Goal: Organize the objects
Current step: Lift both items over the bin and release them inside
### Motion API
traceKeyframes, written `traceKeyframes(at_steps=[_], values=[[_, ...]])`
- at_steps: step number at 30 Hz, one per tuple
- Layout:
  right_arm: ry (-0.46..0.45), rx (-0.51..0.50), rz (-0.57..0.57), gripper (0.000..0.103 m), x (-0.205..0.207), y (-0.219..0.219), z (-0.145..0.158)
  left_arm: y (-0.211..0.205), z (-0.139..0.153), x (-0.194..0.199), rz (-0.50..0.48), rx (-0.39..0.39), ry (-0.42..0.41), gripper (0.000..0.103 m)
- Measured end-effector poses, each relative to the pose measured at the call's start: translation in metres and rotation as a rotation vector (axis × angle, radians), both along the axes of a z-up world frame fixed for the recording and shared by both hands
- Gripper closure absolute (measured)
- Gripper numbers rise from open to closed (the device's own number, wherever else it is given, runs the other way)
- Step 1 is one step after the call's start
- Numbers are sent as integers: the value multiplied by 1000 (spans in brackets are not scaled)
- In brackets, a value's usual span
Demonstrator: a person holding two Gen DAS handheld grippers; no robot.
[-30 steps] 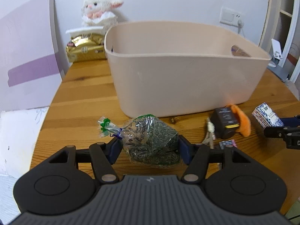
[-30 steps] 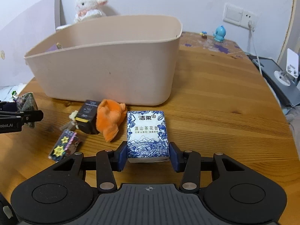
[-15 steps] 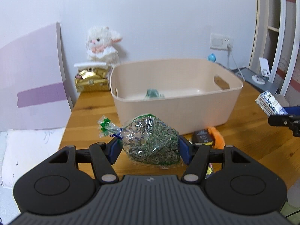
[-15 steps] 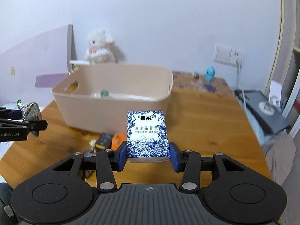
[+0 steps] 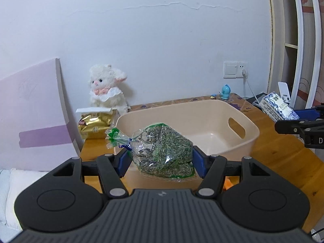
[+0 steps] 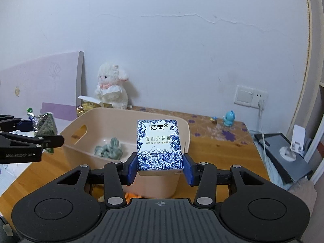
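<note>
Left wrist view: while the left gripper (image 5: 162,158) hangs above the near rim of the beige bin (image 5: 251,133), its jaws are closed narrow on a clear bag of dried green leaves (image 5: 162,151), blue pads pressing both flanks.
Bag position: lifted off the wooden counter (image 5: 283,158), over the bin's near wall, knotted neck with the green twist sticking out to the left.
Bag handling: looks light, soft and crinkly; the film looks slippery and the loose fill can shift, so a grip across the fat middle, as here, seems safer than one on the neck.
Squeeze: too much could crush the leaves or burst the film, I'd say; gentle does it.
Far right of this view: the right gripper (image 5: 303,119) comes in holding the blue-and-white tissue pack (image 5: 277,107), well apart from the bag.
Background: white plush lamb (image 5: 107,89) and gold packet (image 5: 95,125) sit behind the bin, untouched.

Right wrist view: right gripper (image 6: 160,166) has its jaws shut on the tissue pack's (image 6: 159,143) lower sides, printed face up towards the camera.
Pack position: held in the air over the bin's (image 6: 187,129) near corner, clear of the counter (image 6: 220,154).
Pack handling: light, squashy block with a slick wrapper; the long flat sides give the pads good purchase and it should survive a drop.
Inside the bin: a crumpled grey-green cloth (image 6: 110,151) lies on the floor, with bare floor around it.
Left side: the left gripper (image 6: 47,139) and its leaf bag (image 6: 43,123) hover beside the bin's handle end.
Progress: both items look ready to go in; nothing released yet.
</note>
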State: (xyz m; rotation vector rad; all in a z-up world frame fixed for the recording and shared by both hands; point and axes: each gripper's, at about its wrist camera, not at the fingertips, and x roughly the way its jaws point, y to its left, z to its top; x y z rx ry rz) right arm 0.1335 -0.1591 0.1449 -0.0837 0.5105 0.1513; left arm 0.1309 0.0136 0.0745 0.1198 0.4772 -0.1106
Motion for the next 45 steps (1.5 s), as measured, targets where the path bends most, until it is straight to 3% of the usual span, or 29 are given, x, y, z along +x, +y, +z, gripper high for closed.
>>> traceKeyframes(at_steps=[15, 24, 27, 30, 32, 38, 45], values=[[79, -18, 10, 60, 94, 22, -30, -17, -43, 111, 18, 3, 129, 39], [199, -44, 19, 59, 130, 29, -63, -18, -74, 137, 15, 35, 235, 37], [215, -37, 17, 50, 130, 27, -66, -16, -74, 136, 30, 25, 243, 36], [190, -39, 10, 40, 123, 25, -61, -15, -70, 130, 47, 27, 236, 24], [156, -34, 3, 29, 113, 22, -53, -16, -64, 124, 55, 31, 217, 23], [95, -3, -16, 12, 83, 11, -28, -13, -43, 100, 81, 16, 174, 19], [60, 5, -25, 4, 42, 3, -12, -15, -26, 64, 93, 28, 143, 15]])
